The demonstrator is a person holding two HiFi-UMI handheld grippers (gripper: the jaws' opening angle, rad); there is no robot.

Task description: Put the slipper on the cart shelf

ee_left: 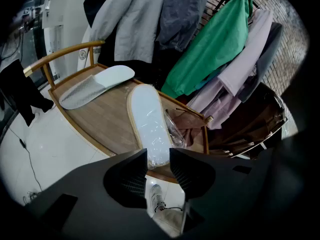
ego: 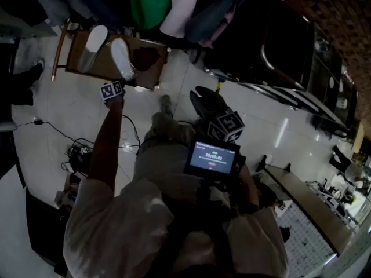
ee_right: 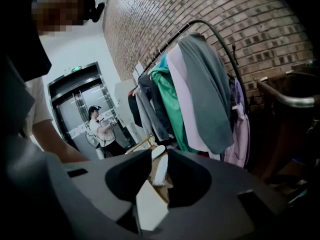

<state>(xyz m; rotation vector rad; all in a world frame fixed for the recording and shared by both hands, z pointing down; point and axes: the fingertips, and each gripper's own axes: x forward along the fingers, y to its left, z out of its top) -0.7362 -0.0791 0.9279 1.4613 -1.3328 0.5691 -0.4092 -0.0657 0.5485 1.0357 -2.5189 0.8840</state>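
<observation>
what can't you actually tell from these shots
- Left gripper view: whether the left gripper presses on the near slipper or only flanks it; its jaws cover the slipper's end.
- Head view: the far edge of the shelf, hidden under the hanging clothes.
- Right gripper view: the far slipper is too small and dim for detail.

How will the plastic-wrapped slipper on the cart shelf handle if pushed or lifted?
The wrapped slipper looks thin and foam-like, so probably light and somewhat bendy. Its glossy film may make it slide easily on the wooden shelf. Lying flat, it seems unlikely to roll or tip.
</observation>
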